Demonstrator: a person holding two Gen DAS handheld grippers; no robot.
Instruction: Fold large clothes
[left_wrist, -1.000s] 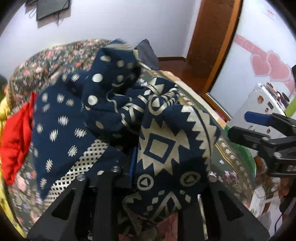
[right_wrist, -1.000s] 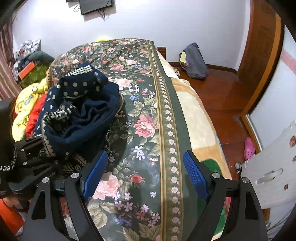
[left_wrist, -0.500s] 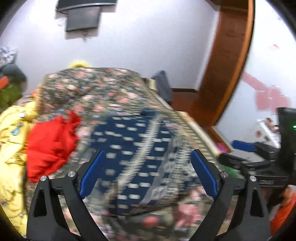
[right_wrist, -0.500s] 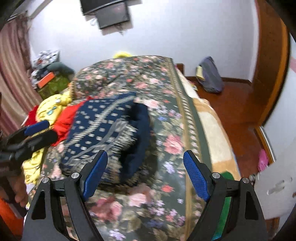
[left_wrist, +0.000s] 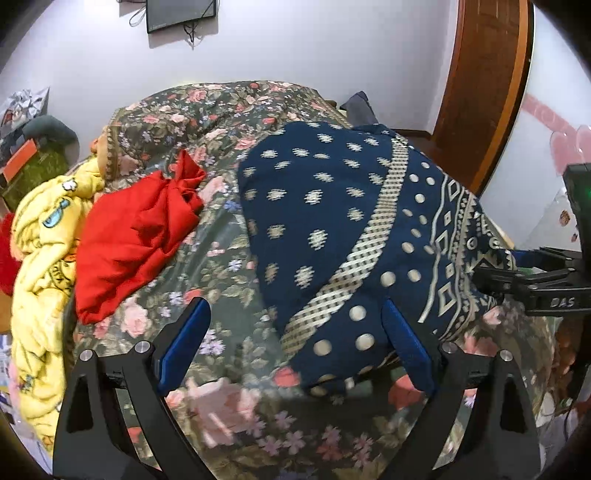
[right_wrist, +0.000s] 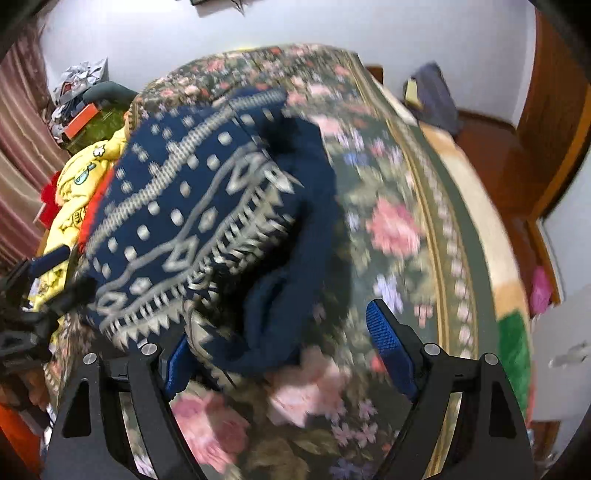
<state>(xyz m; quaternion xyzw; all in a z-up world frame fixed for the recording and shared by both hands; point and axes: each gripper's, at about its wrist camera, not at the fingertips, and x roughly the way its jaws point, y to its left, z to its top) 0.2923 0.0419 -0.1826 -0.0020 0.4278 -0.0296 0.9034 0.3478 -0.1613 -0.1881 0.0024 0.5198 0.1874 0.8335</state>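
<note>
Floral bedspread (left_wrist: 229, 266) covers bed. Red cloth (left_wrist: 136, 236) beside yellow cartoon blanket (left_wrist: 40, 266) at left. Wall screen (left_wrist: 181, 13) above. Wooden door (left_wrist: 484, 74) at right, dark bag (right_wrist: 436, 96) on floor.

even indoor light, strong fisheye warping, right wrist view motion-blurred.

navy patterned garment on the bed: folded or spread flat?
Folded, roughly. The navy garment lies doubled over on the bed, with thick rolled layers along its near edge, not flat. How neat the fold is, cannot tell: blurred.
</note>
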